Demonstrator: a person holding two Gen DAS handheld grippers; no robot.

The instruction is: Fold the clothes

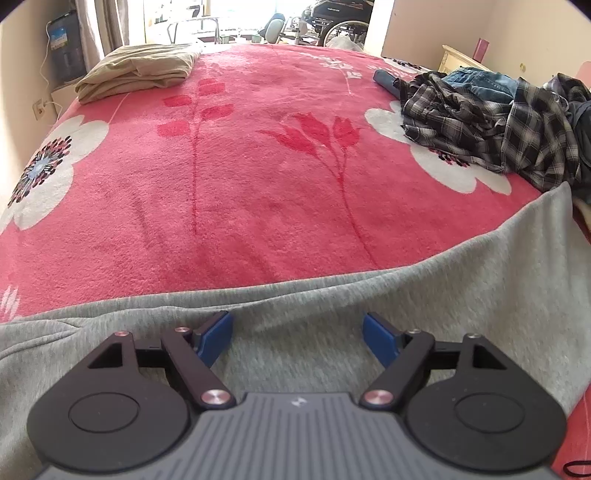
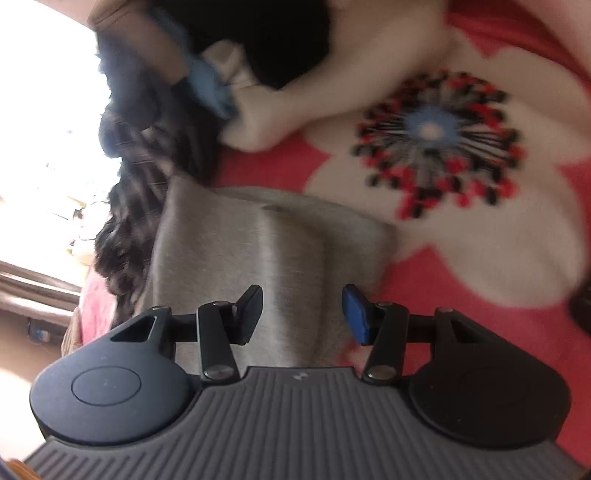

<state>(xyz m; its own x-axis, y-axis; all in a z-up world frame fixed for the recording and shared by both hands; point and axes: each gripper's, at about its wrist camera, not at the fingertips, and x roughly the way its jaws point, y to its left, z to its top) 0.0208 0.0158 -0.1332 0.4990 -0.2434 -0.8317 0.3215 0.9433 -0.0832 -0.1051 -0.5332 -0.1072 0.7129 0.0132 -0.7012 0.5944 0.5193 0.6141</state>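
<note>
Nearest in the left wrist view, the left gripper (image 1: 297, 332) hangs over the grey garment (image 1: 332, 295), its blue pads spread wide and released, nothing pinched between them. The grey garment lies flat along the near edge of the bed, its far hem running from left to right across the pink flowered blanket (image 1: 240, 177). Beyond it the blanket is bare through the middle. At the far right sits a heap of crumpled plaid shirts (image 1: 487, 118) with something blue denim (image 1: 480, 83) behind it. At the far left lies a folded tan cloth (image 1: 136, 70). A wheelchair (image 1: 340, 22) stands past the bed's far end.

In the blurred right wrist view, the right gripper (image 2: 302, 314) is above one end of the same grey garment (image 2: 258, 243), fingers parted and free of the cloth. Farther off are the blanket's white flower (image 2: 461, 229), dark plaid fabric (image 2: 136, 206) at the left, and a cream piece (image 2: 280, 110) with black cloth (image 2: 258, 37) beyond.
</note>
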